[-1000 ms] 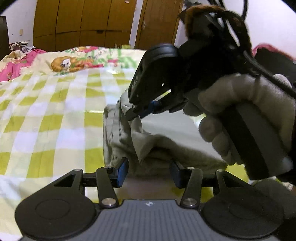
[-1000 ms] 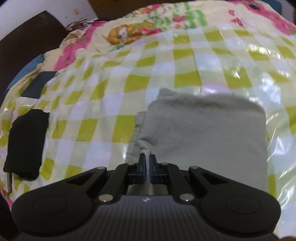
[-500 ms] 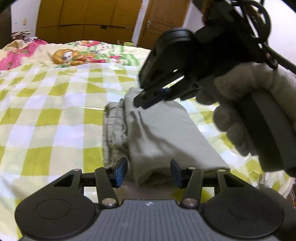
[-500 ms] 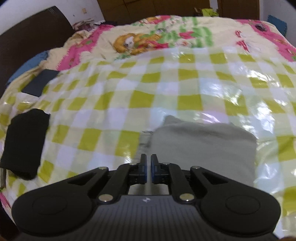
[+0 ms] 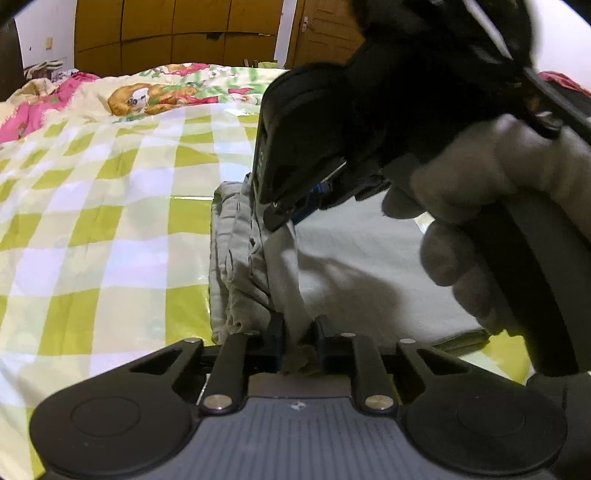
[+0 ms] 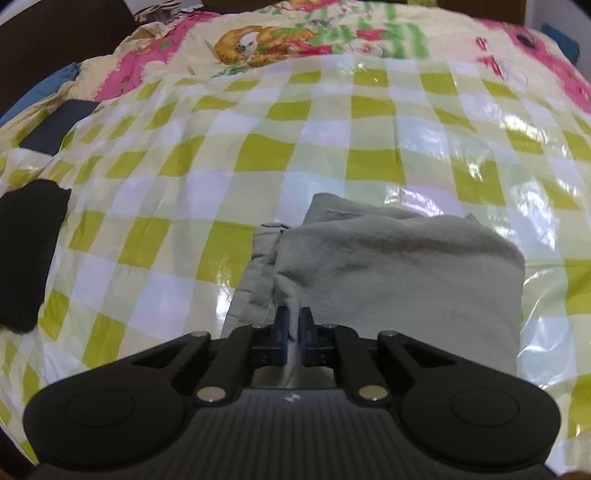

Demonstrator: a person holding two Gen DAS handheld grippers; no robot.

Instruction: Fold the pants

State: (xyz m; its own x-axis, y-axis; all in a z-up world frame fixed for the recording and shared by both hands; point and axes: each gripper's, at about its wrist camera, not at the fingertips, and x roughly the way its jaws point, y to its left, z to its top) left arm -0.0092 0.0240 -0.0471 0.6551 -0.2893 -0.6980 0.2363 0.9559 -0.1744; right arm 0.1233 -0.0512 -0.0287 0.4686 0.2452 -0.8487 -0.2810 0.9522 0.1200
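The pale grey-green pants lie folded in a thick stack on the checked bed cover. In the left wrist view my left gripper is shut on a fold of the pants' near edge. The right gripper shows there from the side, held in a gloved hand, its tips pinching the stack's left edge farther along. In the right wrist view the pants fill the lower middle, and my right gripper is shut on a raised ridge of the cloth.
The yellow-green checked plastic cover spreads over the bed. A black garment lies at the left. Pink floral bedding is at the far end. Wooden wardrobes and a door stand beyond the bed.
My left gripper has closed from open onto the pants' near edge. My right gripper, off the cloth half a second ago, has come down and gripped the stack's left edge again.
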